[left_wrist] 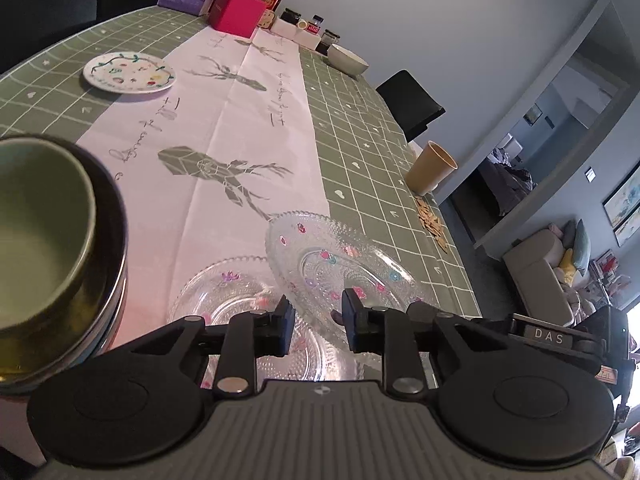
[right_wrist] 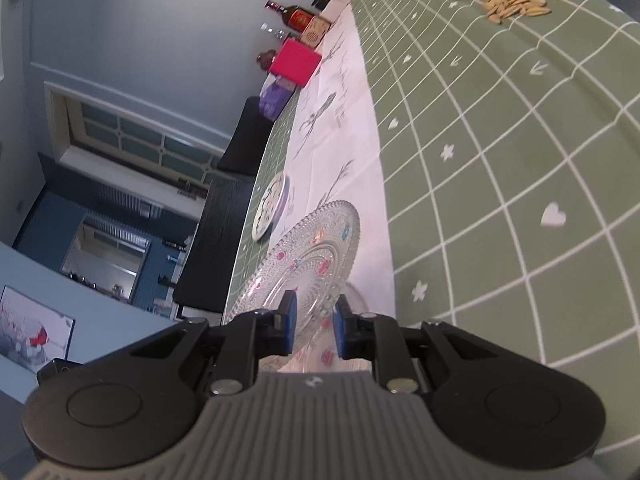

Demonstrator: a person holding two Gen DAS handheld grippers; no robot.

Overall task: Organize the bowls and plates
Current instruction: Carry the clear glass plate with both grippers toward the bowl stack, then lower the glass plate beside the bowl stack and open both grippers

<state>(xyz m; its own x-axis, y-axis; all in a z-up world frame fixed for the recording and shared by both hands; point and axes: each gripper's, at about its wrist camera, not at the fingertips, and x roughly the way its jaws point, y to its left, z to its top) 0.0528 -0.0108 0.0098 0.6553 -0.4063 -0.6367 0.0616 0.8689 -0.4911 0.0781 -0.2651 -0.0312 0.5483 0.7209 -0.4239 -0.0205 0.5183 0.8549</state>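
A green checked table (left_wrist: 360, 132) carried a white runner (left_wrist: 224, 120), a painted plate (left_wrist: 129, 72) far beyond the left claw (left_wrist: 316, 320), and a paper cup (left_wrist: 430, 168) to its right.

Left gripper (left_wrist: 316, 322) and right gripper (right_wrist: 314, 322) look alike: black arms with round black discs; ribbed grey body; blue pads (left_wrist: 287, 322); silver screws (left_wrist: 230, 385).
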